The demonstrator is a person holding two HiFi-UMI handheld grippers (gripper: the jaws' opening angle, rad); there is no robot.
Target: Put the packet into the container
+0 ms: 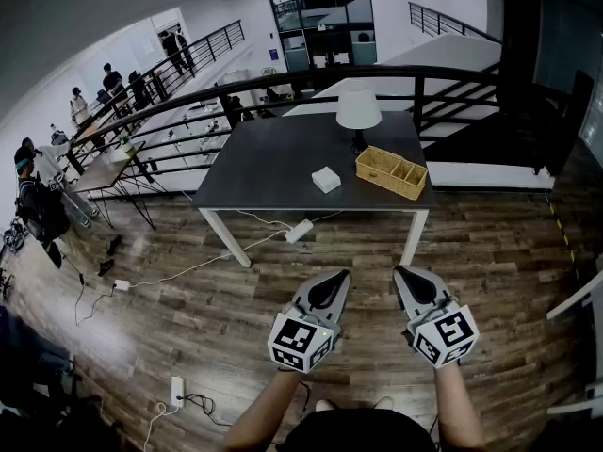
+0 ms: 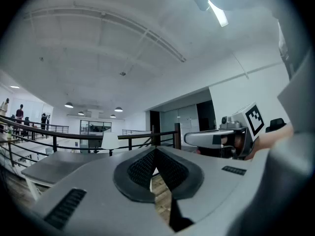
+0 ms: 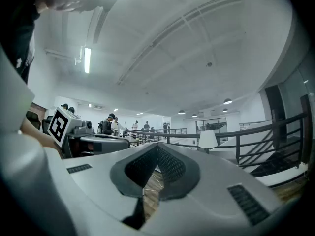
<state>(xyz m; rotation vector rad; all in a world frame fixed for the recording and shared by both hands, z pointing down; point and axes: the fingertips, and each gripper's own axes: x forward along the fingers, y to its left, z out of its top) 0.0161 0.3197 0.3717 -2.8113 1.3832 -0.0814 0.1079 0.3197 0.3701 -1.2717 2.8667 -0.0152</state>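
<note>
A white packet point(image 1: 326, 179) lies flat on the dark grey table point(image 1: 273, 172), far ahead of me. To its right on the same table stands the container, a woven basket point(image 1: 391, 172) with two compartments. Both grippers hover low over the wooden floor, well short of the table. My left gripper point(image 1: 339, 275) has its jaws shut with nothing between them, tips meeting point(image 2: 156, 151). My right gripper point(image 1: 401, 272) is likewise shut and empty point(image 3: 157, 149). Each gripper view shows the other gripper alongside: the right gripper point(image 2: 216, 137), the left gripper point(image 3: 98, 141).
A white table lamp point(image 1: 358, 111) stands behind the basket. A white power block point(image 1: 299, 231) and cables lie on the floor under the table; a power strip point(image 1: 176, 389) lies near my left. A black railing point(image 1: 283, 83) runs behind the table. Several people stand at far left point(image 1: 38, 205).
</note>
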